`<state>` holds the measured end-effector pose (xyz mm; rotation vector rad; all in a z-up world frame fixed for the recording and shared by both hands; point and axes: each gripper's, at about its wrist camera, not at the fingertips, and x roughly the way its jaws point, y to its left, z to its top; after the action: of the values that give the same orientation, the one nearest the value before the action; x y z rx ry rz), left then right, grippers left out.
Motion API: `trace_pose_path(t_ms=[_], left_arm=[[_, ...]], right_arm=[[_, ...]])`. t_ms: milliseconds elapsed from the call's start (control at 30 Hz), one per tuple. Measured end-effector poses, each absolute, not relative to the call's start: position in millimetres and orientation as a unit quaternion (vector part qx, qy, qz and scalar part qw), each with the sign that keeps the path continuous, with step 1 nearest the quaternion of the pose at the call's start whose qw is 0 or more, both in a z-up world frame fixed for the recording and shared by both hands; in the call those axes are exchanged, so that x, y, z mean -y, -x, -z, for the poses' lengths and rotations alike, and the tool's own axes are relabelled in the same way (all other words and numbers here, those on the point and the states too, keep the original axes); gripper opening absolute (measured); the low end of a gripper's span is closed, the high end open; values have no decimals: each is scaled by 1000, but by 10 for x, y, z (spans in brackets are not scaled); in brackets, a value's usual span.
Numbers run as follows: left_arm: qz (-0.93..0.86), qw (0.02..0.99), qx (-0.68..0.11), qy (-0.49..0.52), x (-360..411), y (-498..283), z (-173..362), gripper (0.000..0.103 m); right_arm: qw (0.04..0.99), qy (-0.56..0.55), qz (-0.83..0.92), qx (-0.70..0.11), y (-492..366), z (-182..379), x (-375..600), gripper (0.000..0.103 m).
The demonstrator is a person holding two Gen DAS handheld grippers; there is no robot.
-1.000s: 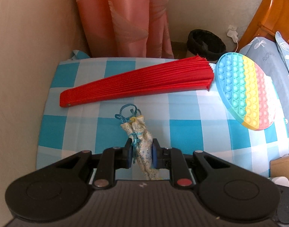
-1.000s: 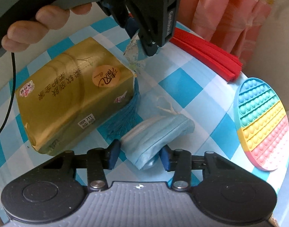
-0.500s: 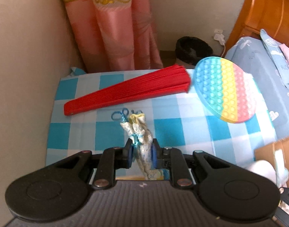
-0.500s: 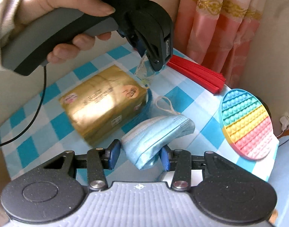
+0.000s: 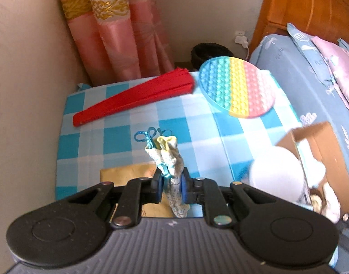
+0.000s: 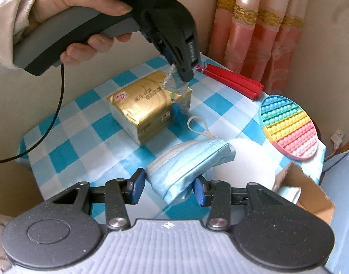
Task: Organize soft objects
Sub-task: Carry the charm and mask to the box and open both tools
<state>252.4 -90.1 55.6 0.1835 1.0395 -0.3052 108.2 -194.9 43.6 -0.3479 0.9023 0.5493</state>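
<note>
Above the checked surface [image 6: 87, 134], the left claw [image 5: 171, 186] pinches a small drawstring pouch [image 5: 172, 159], lifted over the gold tissue pack [image 6: 147, 105]. At six o'clock, the right claw [image 6: 167, 186] clamps a blue face mask [image 6: 190, 162], beside a cardboard box [image 6: 309, 194].

The black plastic left gripper [image 5: 170, 188] is built with rounded ribbed housing, two silver screws and blue finger pads [image 5: 183, 188]. The pale grey right gripper [image 6: 167, 185] is fitted with black linkages, silver screws and blue pads [image 6: 200, 194]. Beside the grey handle, a bare-skinned left hand [image 6: 83, 13], a cream knit sleeve and a thin black cable are seen.
</note>
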Motion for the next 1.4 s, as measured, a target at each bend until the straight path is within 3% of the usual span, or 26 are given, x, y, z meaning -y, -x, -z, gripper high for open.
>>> trace_pose_path(t_ms=[633,1067,1400], left_arm=[[257,834,-471,-130,1503,-1569,-874,13],[333,828,-429,-142,2433,-1537,-1279,13],[355,797,-472,-126,3108,-1860,-822,13]], right_arm=[[883,133,-140,-427,-555,-578,3037,50],[879,96,-129,-449,-548,-283,3354,50],[875,82,-136,-457,-522,-91,3440,50]])
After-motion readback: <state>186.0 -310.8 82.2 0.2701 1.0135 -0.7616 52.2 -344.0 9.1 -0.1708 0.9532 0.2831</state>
